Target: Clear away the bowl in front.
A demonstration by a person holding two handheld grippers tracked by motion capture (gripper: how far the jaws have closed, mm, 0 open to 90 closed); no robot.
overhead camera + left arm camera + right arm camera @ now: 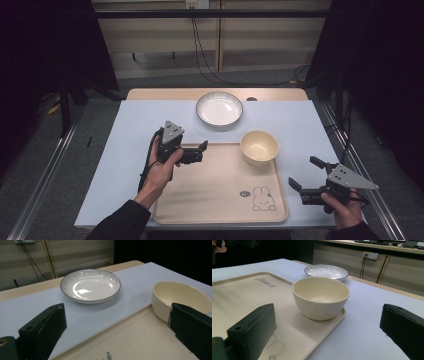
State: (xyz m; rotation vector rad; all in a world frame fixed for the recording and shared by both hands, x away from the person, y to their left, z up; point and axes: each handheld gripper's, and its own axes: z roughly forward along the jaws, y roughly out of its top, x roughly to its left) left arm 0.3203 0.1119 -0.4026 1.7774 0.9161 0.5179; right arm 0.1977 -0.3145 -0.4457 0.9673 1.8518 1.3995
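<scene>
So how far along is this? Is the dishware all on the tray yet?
Partly. The cream bowl already sits in the tray's far right corner. The white plate lies beyond it on the mat. The left gripper hovers open over the tray, the right gripper open beside it, both empty.

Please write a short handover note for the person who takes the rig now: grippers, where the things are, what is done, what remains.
Left gripper: open, holding nothing, over the tray's far left part.
Right gripper: open, holding nothing, above the mat just right of the tray.
Cream bowl: upright in the tray's far right corner.
White plate: on the mat beyond the tray.
Done: bowl on tray.
Left: probably the plate, not yet gripped.
</scene>
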